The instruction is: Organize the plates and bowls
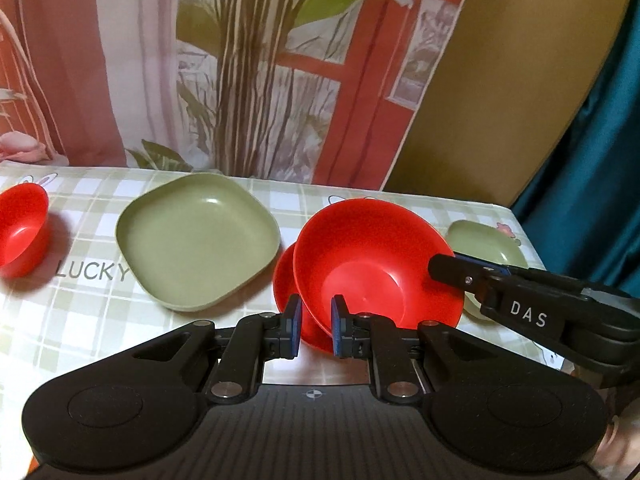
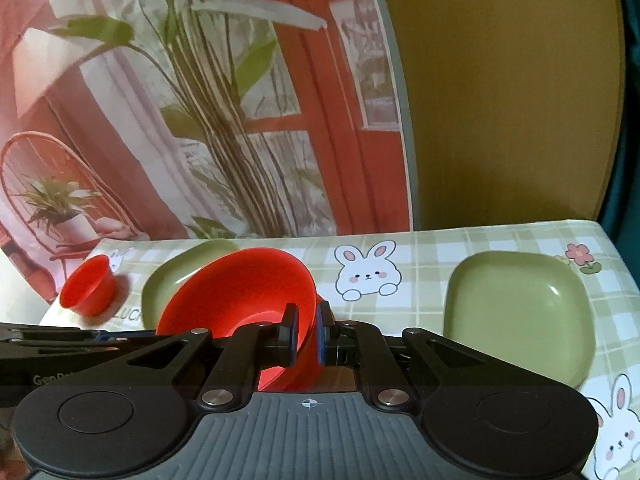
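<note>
So right now I've got a big red bowl [image 1: 372, 264] tipped up off the table [image 1: 100, 320], sitting just right of the big green plate [image 1: 198, 240], which I'll use as my marker. My right gripper [image 2: 307, 332] has its fingers pinched down on the bowl's rim, wall sandwiched between the pads. My left gripper [image 1: 316, 326] is around the near rim of the second red bowl [image 1: 288, 300] underneath it; the fingers are only partway closed with a visible gap, and I honestly can't tell if they're actually squeezing anything.

Far left of the green plate sits a small red cup [image 1: 22, 232], and well off to the right, past the bowls, is a smaller green plate [image 2: 516, 312].

These look like thin plastic to me: light, a bit flexy, glossy and probably slippery. The rim is the only real place to grab. I'd pinch deep enough past the lip so it doesn't swivel or pop out, since a one-point hold lets it swing.
</note>
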A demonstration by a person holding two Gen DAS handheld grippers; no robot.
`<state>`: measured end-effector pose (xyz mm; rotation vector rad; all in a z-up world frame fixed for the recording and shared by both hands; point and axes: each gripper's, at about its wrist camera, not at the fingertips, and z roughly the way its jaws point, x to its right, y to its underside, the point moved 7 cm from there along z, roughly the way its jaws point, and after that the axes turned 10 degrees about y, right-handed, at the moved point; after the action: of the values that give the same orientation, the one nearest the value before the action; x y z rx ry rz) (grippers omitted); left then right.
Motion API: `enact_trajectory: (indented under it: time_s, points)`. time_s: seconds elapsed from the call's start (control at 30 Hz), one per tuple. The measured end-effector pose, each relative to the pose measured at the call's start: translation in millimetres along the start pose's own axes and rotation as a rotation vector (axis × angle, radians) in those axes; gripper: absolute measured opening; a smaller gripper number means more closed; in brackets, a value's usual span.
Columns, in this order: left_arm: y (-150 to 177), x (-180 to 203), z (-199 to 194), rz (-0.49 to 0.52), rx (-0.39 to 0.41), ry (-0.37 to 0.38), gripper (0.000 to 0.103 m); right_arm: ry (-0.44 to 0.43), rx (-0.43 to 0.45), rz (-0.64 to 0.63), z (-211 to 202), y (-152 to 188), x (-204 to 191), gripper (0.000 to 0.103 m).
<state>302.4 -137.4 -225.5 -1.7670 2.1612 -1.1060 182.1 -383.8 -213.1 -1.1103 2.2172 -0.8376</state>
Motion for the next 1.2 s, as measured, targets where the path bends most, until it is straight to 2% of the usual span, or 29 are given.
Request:
enact_trajectory:
  time_s: [0.27,0.7,0.83,0.9,0.97,1.2]
  points:
    - [-4,-14,18,-0.005,-0.015,0.008,0.016,0.005,-0.043,-0.001,27,7,0,0.009]
    - [3,-18,32,0.025,-0.047,-0.012,0.017,0.017,-0.071,-0.002,37,17,2,0.009]
    - [2,-18,35,0.025,-0.055,-0.018,0.025,0.032,-0.07,-0.013,35,17,2,0.012]
    - [2,-19,34,0.006,-0.054,-0.01,0.043,0.034,-0.067,-0.012,34,16,3,0.015]
    - [2,-20,32,-0.004,-0.041,-0.009,0.044,0.034,-0.062,-0.005,30,16,4,0.02]
    - [-1,-18,10,-0.015,-0.004,-0.004,0.045,0.015,-0.039,0.021,9,12,5,0.023]
